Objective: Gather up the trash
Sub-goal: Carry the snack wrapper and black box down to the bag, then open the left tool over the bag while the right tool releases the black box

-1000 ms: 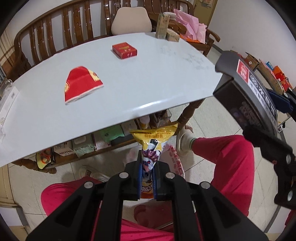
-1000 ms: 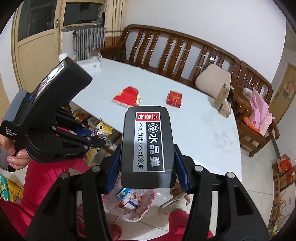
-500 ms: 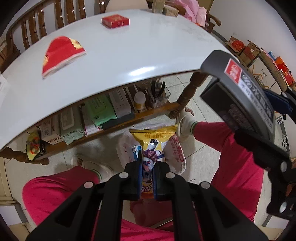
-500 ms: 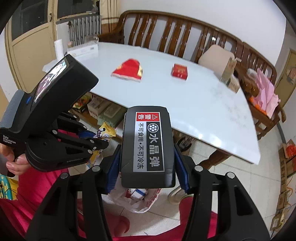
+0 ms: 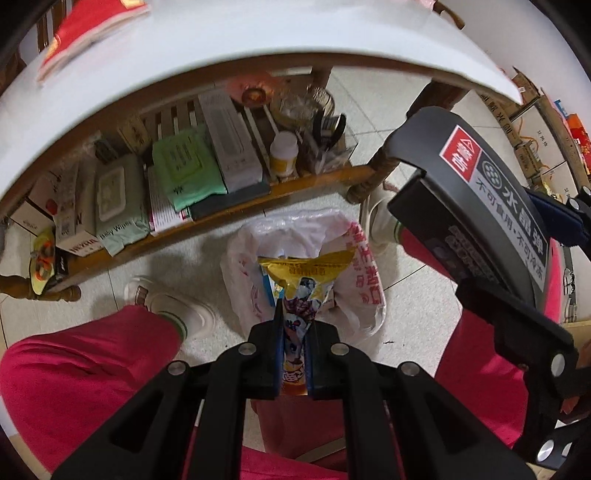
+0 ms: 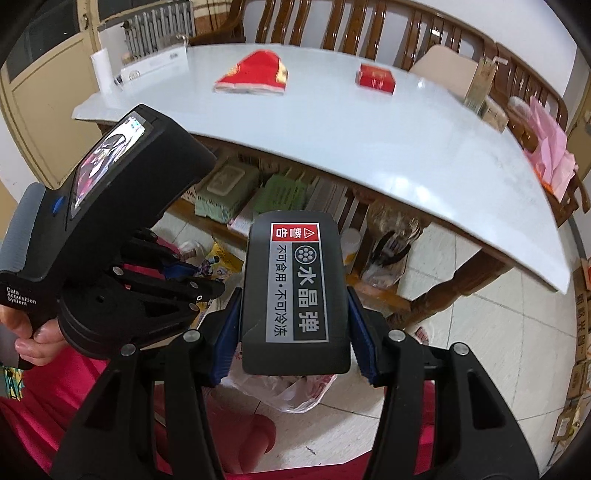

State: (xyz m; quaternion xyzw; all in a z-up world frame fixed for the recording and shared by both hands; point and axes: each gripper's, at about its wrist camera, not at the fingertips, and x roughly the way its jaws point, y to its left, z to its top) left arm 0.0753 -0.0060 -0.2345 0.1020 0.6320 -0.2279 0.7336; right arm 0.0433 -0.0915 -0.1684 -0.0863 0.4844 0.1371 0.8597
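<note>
- Left wrist: tipped down since earlier, desk [image 5: 295, 33] slid to the top edge, bag [image 5: 295, 236] on the floor now centred below. Left gripper [image 5: 294, 332] jaws clamped on wrapper [image 5: 306, 284], hanging right over the bag's mouth. Best lowered into the opening before letting go.
- Right wrist: right gripper [image 6: 293, 332] jaws clamped on black box [image 6: 295, 291], just above the bag [image 6: 291, 391]. On the desk [image 6: 369, 122], red pouch [image 6: 255, 77] and red pack [image 6: 375, 79] left to collect.

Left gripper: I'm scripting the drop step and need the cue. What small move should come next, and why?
Probably open the left gripper: it is shut on the yellow snack wrapper, which hangs right over the mouth of the white plastic bag on the floor.
</note>
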